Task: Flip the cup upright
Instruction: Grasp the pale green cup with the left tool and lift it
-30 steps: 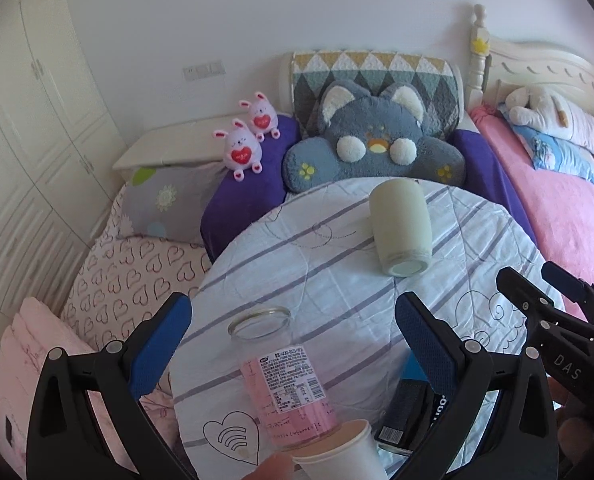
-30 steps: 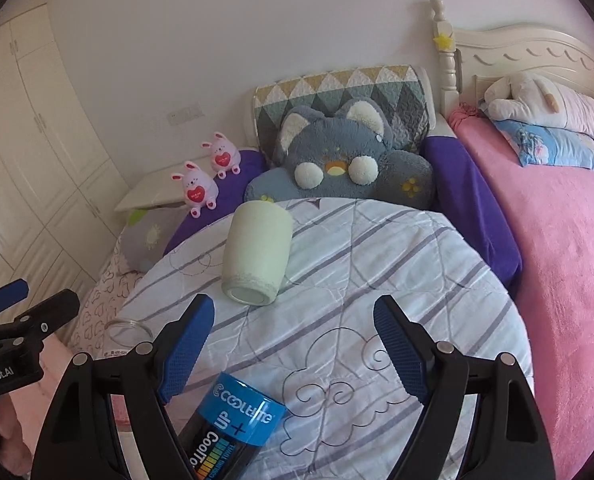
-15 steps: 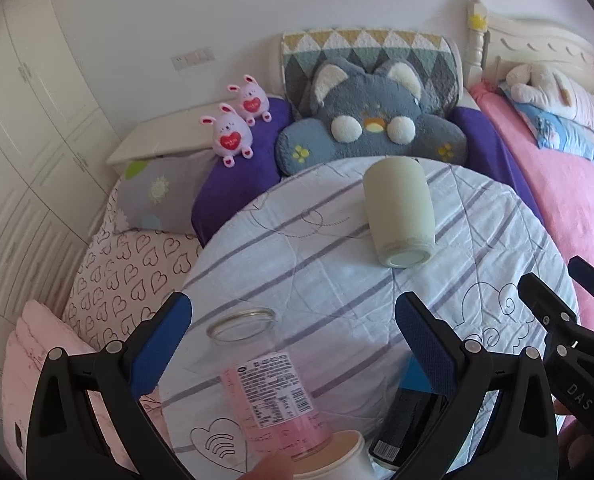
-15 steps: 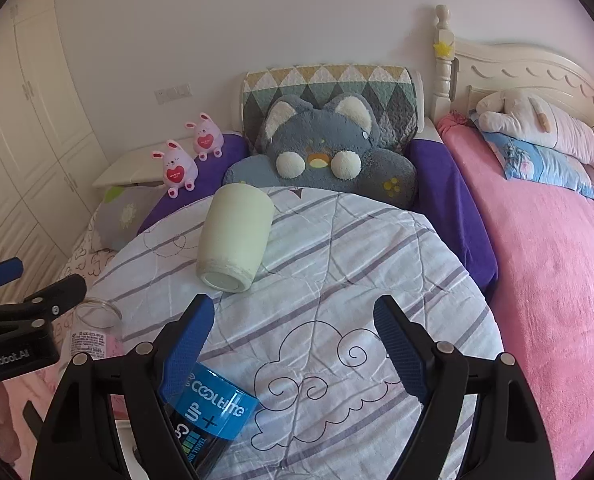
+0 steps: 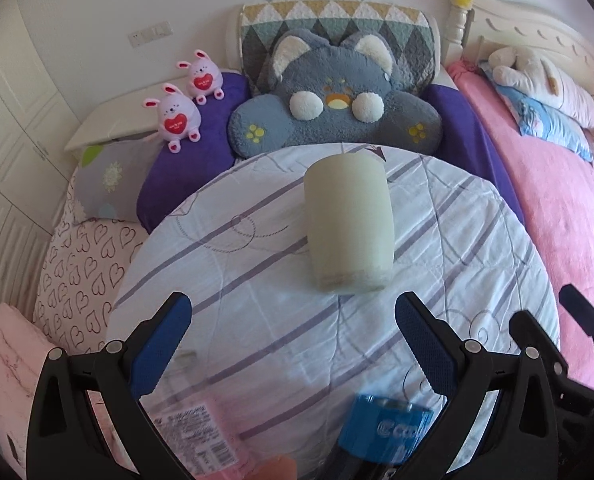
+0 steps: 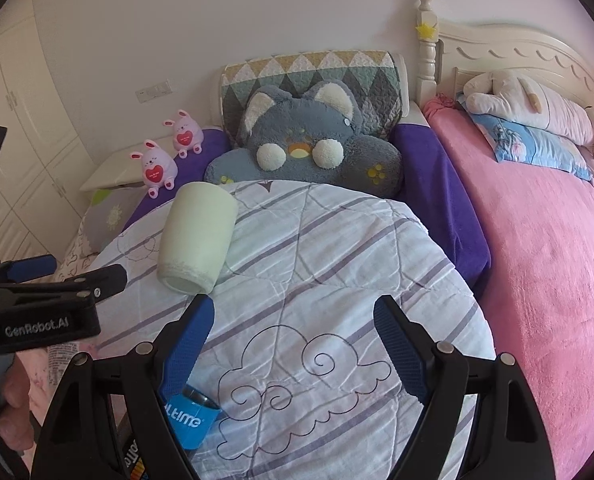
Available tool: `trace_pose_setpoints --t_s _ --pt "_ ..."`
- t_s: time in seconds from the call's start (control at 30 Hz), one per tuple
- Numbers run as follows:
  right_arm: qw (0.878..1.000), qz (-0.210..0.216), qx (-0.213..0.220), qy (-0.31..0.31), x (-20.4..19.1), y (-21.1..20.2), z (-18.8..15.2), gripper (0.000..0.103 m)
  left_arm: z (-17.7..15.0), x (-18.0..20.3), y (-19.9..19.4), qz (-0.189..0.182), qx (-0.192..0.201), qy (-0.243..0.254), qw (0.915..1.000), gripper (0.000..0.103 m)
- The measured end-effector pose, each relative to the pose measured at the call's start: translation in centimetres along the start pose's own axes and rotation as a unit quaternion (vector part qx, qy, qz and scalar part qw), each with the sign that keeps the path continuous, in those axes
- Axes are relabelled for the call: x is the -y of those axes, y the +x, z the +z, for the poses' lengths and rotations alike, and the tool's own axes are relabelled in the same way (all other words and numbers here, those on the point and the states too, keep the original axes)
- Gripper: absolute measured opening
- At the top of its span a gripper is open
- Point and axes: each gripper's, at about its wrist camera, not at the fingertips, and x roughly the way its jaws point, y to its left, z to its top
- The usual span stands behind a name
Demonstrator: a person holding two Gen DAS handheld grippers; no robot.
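Pale green cylindrical cup (image 5: 349, 226) lying on its side on striped quilted surface (image 5: 257, 320).
Left hand-held gripper (image 5: 293, 344) spread, cup at 12 o'clock; right hand-held gripper (image 6: 293, 340) spread, empty.

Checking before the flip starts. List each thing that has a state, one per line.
pale green cup: on its side on the quilt, untouched.
left gripper: jaws open, empty, short of the cup.
right gripper: jaws open, empty.
blue-capped tube: lying flat.
pink-labelled bottle: lying down; blurred.
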Motion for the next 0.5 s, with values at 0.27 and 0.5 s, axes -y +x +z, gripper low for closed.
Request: trace_pose_setpoints --t_s 0.27,0.5 --pt "1.000 -0.002 -0.008 0.017 1.7 1.9 1.1 0.083 3.4 2.5 5.1 0.002 -0.031 0.015 0.9994 0.103" --pt "1.000 -0.004 -0.019 0.025 2.8 3.8 2.1 0.083 5.2 2.9 9.2 -0.028 -0.068 0.000 0.9973 0.103"
